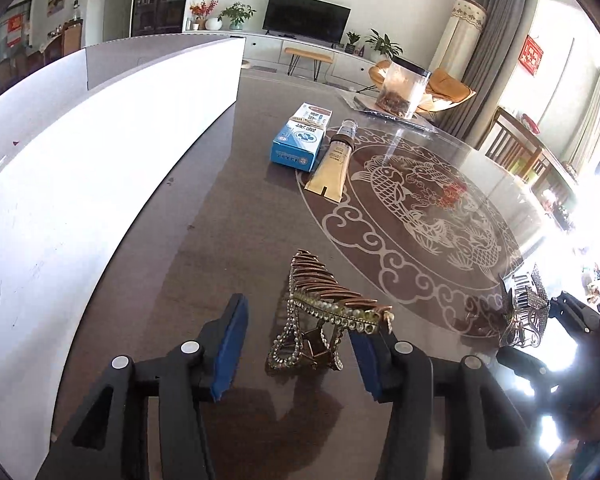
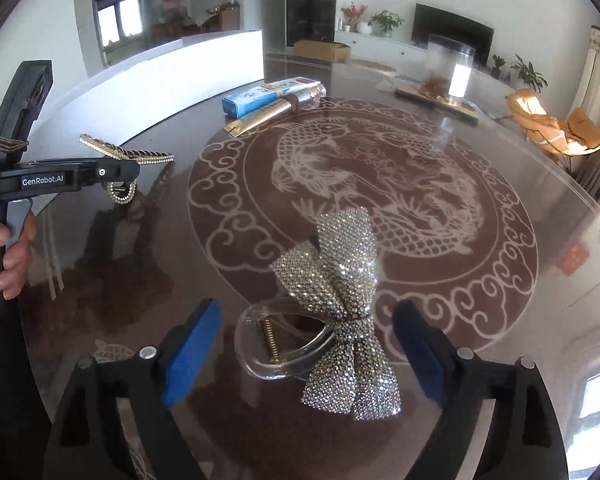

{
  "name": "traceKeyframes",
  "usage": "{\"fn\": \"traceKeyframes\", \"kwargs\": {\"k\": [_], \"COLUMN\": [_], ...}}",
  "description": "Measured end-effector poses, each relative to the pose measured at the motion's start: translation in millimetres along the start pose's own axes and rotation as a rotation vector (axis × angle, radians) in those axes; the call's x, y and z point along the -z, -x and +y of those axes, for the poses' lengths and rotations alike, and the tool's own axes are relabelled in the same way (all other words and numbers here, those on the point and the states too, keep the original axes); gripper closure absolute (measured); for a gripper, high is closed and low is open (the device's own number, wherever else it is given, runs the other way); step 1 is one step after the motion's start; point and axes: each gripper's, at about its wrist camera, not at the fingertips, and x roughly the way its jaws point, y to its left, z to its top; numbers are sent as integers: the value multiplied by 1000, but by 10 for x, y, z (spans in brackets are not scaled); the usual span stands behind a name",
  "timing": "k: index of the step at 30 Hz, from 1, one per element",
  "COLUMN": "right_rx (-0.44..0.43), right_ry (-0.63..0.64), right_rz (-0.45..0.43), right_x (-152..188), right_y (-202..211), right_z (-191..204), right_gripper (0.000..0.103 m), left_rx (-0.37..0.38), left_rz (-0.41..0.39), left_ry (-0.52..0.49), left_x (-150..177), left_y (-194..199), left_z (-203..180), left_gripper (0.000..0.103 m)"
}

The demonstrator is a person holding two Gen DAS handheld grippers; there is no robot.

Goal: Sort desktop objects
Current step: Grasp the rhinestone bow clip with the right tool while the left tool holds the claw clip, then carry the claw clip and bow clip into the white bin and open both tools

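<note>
A bronze, rhinestone-trimmed hair claw (image 1: 328,312) stands on the glass table between the blue pads of my left gripper (image 1: 300,354). The jaws are apart: the left pad is well clear of the claw and the right pad sits close beside it. From the right wrist view, the same claw (image 2: 140,156) shows at the left gripper's tip (image 2: 128,172), with a hand on its handle. My right gripper (image 2: 305,356) is wide open around a silver sequinned bow clip (image 2: 340,280) with a clear plastic clasp, and neither pad touches it. That bow clip (image 1: 528,312) also appears at the far right of the left wrist view.
A tall white board (image 1: 100,160) curves along the table's left side. Farther back lie a blue box (image 1: 300,136) and a gold tube (image 1: 332,164) side by side. A clear jar (image 1: 404,88) stands on a flat packet beyond them. The round glass tabletop (image 2: 420,184) carries a fish pattern.
</note>
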Motion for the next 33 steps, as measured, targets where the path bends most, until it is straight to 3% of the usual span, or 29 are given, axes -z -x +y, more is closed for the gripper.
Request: {"fn": "traceKeyframes", "kwargs": {"k": [6, 8, 9, 10, 11, 12, 13, 17, 22, 25, 29, 33], "right_rx": [-5, -3, 3, 10, 13, 16, 8, -4, -32, -79, -191, -332], "right_ry": [-9, -16, -23, -37, -53, -62, -67, -79, -54, -18, 52, 162], "right_rz": [9, 9, 9, 11, 4, -3, 3, -5, -28, -76, -188, -270], "right_x": [40, 21, 11, -5, -14, -31, -56, -105, -276, -609, -1259, -1910], "right_y": [-113, -125, -124, -129, -113, -83, -64, 39, 188, 285, 461, 487], "right_z": [102, 73, 46, 10, -25, -52, -73, -89, 24, 202, 710, 1520], "right_gripper": [12, 12, 13, 14, 29, 48, 49, 50, 50, 50, 50, 50], "left_rx": [-77, -112, -133, -131, -111, -118, -104, -74, -2, 1, -73, -212], "left_rz": [38, 41, 36, 29, 17, 7, 9, -34, -84, -120, -188, -176], "left_ry": [-75, -132, -164, -193, -207, -220, -230, -242, -127, -53, 49, 146], "left_x": [41, 41, 45, 43, 41, 37, 39, 35, -21, -121, -368, -624], "left_y": [-96, -155, -182, -199, -206, -191, -181, -11, 409, 768, 1303, 1513], "left_z": [-132, -197, -249, -275, -301, -326, -342, -395, -229, 32, 617, 1403], "left_gripper": [48, 37, 37, 39, 59, 72, 79, 80, 80, 80, 80, 80]}}
